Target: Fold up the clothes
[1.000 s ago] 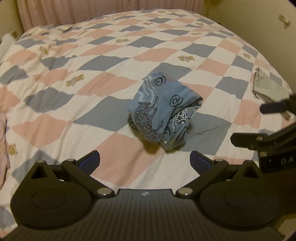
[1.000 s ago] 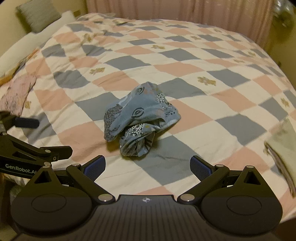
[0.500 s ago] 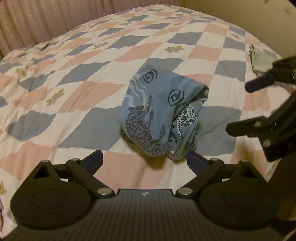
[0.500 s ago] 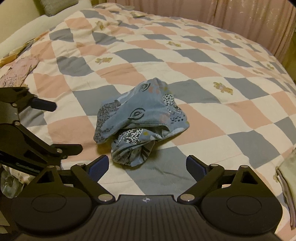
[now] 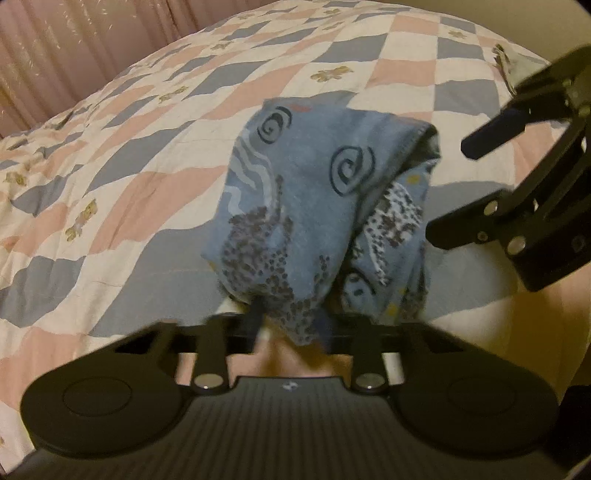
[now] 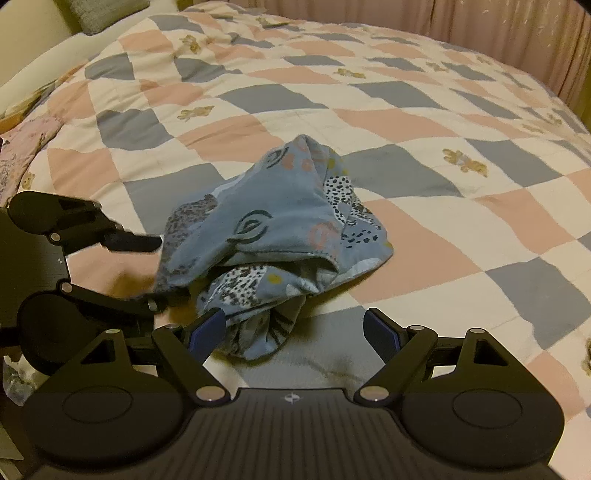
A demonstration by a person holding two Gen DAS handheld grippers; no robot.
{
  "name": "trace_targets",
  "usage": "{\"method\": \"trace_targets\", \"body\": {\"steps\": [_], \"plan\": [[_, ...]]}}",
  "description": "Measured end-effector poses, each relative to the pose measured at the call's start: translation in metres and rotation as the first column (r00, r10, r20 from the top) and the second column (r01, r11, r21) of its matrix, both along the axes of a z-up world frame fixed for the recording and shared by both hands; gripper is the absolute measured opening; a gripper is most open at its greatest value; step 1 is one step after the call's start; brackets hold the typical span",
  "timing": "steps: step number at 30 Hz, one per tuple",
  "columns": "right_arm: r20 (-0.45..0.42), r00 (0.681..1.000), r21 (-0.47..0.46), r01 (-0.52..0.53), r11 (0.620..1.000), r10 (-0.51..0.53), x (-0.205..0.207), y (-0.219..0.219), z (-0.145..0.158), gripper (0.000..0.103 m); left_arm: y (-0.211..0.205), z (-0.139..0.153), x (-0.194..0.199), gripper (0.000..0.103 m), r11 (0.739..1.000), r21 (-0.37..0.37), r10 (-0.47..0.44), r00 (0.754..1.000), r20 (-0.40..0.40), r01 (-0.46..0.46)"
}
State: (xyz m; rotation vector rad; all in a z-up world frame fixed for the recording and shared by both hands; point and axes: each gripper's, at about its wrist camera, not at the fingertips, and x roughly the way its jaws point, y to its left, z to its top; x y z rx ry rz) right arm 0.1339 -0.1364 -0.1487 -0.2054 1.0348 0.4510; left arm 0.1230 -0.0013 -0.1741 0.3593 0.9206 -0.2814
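Left tool (image 5: 288, 325) — fingers drawn together, clamped on the near edge of the crumpled blue patterned garment (image 5: 317, 206). Right tool (image 6: 293, 328) — fingers spread wide, gripping nothing, poised at the garment's near side. The garment lies bunched mid-bed on the checked quilt (image 6: 406, 122). Pink curtain (image 5: 74, 55) beyond.

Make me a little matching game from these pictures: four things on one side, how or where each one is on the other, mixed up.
1 left claw
2 right claw
3 blue patterned garment
4 grey cushion

A crumpled on the quilt
B fingers spread wide
C beyond the quilt's far corner
D fingers close together at the garment's edge

Pairs: 1-D, 2-B, 3-A, 4-C
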Motion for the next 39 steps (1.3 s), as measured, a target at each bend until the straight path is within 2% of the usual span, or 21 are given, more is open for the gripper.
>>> {"method": "trace_targets", "body": {"steps": [7, 13, 16, 18, 19, 21, 22, 24, 25, 26, 28, 30, 31, 33, 36, 39], "plan": [[-0.025, 1.000, 0.046, 0.004, 0.999, -0.003, 0.007, 0.001, -0.008, 0.081, 0.033, 0.034, 0.036, 0.005, 0.997, -0.033, 0.076, 0.994, 0.074, -0.074], [-0.046, 0.997, 0.055, -0.057, 0.997, 0.059, -0.008, 0.017, -0.024, 0.081, 0.082, 0.038, 0.076, 0.006, 0.970, -0.017, 0.244, 0.967, 0.079, -0.244], [-0.054, 0.995, 0.051, -0.080, 0.995, 0.083, -0.010, 0.027, -0.036, 0.081, 0.098, 0.036, 0.074, 0.014, 0.958, -0.011, 0.287, 0.956, 0.066, -0.287], [-0.065, 0.993, 0.050, -0.091, 0.995, 0.095, -0.009, 0.032, -0.045, 0.081, 0.099, 0.033, 0.063, 0.034, 0.959, -0.001, 0.282, 0.958, 0.052, -0.282], [-0.067, 0.993, 0.050, -0.093, 0.994, 0.096, -0.007, 0.034, -0.049, 0.080, 0.098, 0.031, 0.055, 0.038, 0.961, 0.006, 0.275, 0.961, 0.045, -0.275], [-0.067, 0.992, 0.051, -0.099, 0.994, 0.103, -0.005, 0.037, -0.056, 0.074, 0.095, 0.027, 0.038, 0.040, 0.967, 0.032, 0.250, 0.968, 0.037, -0.251], [-0.066, 0.992, 0.054, -0.104, 0.993, 0.108, -0.004, 0.038, -0.058, 0.066, 0.093, 0.025, 0.028, 0.040, 0.972, 0.049, 0.230, 0.972, 0.038, -0.232], [-0.064, 0.991, 0.064, -0.116, 0.991, 0.121, -0.002, 0.039, -0.059, 0.047, 0.085, 0.023, 0.008, 0.041, 0.981, 0.087, 0.170, 0.984, 0.052, -0.174], [-0.065, 0.990, 0.067, -0.118, 0.991, 0.122, -0.001, 0.039, -0.058, 0.026, 0.079, 0.023, 0.000, 0.042, 0.985, 0.107, 0.126, 0.990, 0.065, -0.132], [-0.068, 0.991, 0.073, -0.110, 0.991, 0.115, 0.001, 0.036, -0.053, 0.021, 0.071, 0.023, -0.011, 0.042, 0.988, 0.132, 0.065, 0.995, 0.082, -0.075], [-0.077, 0.993, 0.093, -0.082, 0.992, 0.090, 0.004, 0.027, -0.041, 0.018, 0.053, 0.024, -0.028, 0.042, 0.984, 0.175, -0.059, 0.991, 0.118, 0.037], [-0.085, 0.994, 0.116, -0.058, 0.992, 0.068, 0.006, 0.013, -0.025, 0.017, 0.032, 0.026, -0.043, 0.042, 0.964, 0.212, -0.198, 0.965, 0.173, 0.160], [-0.089, 0.994, 0.125, -0.049, 0.991, 0.060, 0.007, 0.006, -0.017, 0.017, 0.022, 0.027, -0.051, 0.043, 0.948, 0.233, -0.266, 0.943, 0.198, 0.219], [-0.100, 0.994, 0.152, -0.024, 0.988, 0.040, 0.008, -0.010, 0.003, 0.017, 0.002, 0.029, -0.064, 0.052, 0.905, 0.277, -0.392, 0.887, 0.244, 0.323], [-0.123, 0.992, 0.198, 0.017, 0.980, 0.007, 0.016, -0.029, 0.026, 0.016, -0.022, 0.028, -0.071, 0.061, 0.846, 0.334, -0.514, 0.801, 0.307, 0.415], [-0.149, 0.989, 0.246, 0.061, 0.967, -0.024, 0.029, -0.041, 0.038, 0.007, -0.042, 0.021, -0.069, 0.062, 0.788, 0.393, -0.601, 0.730, 0.324, 0.474]]}}
